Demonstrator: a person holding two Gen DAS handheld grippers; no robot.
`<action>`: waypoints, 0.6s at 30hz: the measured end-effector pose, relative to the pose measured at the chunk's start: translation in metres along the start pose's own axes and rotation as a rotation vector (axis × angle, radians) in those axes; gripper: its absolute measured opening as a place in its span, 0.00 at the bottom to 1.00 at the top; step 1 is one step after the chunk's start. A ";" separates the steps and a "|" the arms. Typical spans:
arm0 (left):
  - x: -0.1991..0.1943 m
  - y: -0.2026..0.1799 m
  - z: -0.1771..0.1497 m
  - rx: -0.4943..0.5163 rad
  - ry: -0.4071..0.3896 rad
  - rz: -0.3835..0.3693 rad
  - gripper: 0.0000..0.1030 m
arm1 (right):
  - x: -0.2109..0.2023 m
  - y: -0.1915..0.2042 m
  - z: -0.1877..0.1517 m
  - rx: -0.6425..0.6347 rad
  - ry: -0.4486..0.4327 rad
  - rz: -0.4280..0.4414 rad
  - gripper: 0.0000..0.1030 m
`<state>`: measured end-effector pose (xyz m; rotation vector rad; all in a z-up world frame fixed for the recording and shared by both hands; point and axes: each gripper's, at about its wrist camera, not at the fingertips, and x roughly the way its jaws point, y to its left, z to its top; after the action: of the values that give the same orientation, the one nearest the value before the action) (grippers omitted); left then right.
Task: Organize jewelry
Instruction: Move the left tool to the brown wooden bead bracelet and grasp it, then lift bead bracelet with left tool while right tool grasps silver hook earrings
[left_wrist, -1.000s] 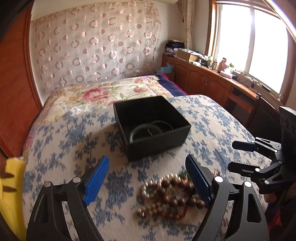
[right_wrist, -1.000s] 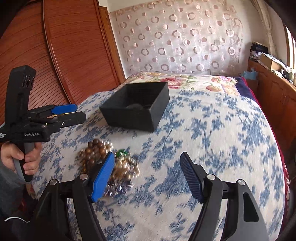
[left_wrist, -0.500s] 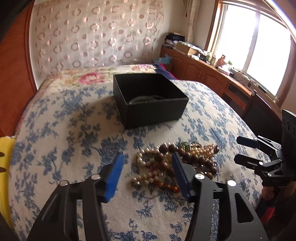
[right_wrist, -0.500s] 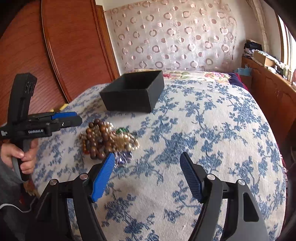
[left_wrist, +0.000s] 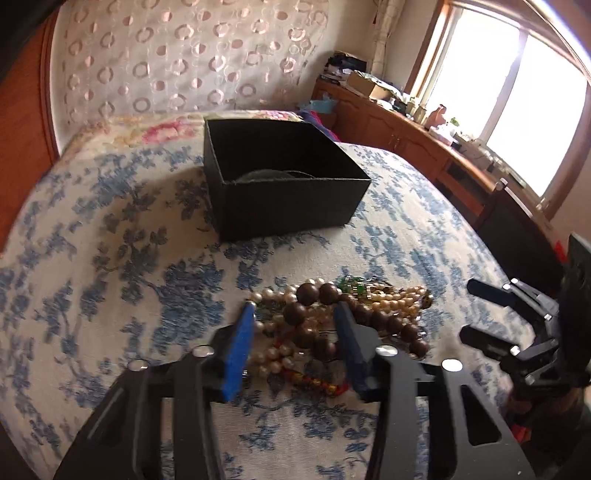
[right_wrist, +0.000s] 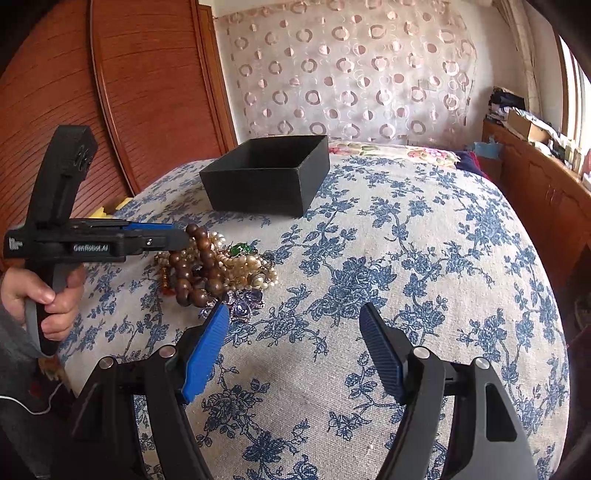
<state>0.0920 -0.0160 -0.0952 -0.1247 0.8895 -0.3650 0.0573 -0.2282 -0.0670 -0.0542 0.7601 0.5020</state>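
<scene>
A heap of jewelry (left_wrist: 343, 317) lies on the blue-flowered cloth: brown wooden beads (right_wrist: 195, 273), pearl strands (right_wrist: 243, 266), a green piece and a purple brooch (right_wrist: 243, 301). A black open box (left_wrist: 280, 181) stands behind the heap, with a bangle inside; it also shows in the right wrist view (right_wrist: 267, 173). My left gripper (left_wrist: 293, 325) is low over the heap, its jaws partly closed around wooden and pearl beads, still apart. My right gripper (right_wrist: 295, 328) is open and empty, right of the heap.
The bed's blue-flowered cloth (right_wrist: 406, 258) spreads wide to the right of the heap. A wooden headboard (right_wrist: 147, 92) stands at the left. A wooden cabinet with clutter (left_wrist: 424, 136) runs under the window at the right.
My left gripper has moved forward and down onto the heap and its jaws have narrowed around the beads. My right gripper stays open and has drawn back a little.
</scene>
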 end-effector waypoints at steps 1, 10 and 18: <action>0.001 0.000 -0.001 -0.009 0.002 -0.010 0.33 | 0.000 0.001 0.000 -0.006 -0.001 -0.002 0.73; -0.014 -0.005 -0.005 -0.008 -0.047 -0.001 0.12 | 0.001 0.005 -0.001 -0.009 0.000 -0.007 0.73; -0.057 -0.016 -0.001 0.026 -0.166 0.042 0.12 | 0.002 0.003 -0.001 -0.008 0.006 -0.006 0.73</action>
<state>0.0544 -0.0106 -0.0500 -0.1105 0.7223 -0.3217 0.0564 -0.2250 -0.0683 -0.0652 0.7640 0.4992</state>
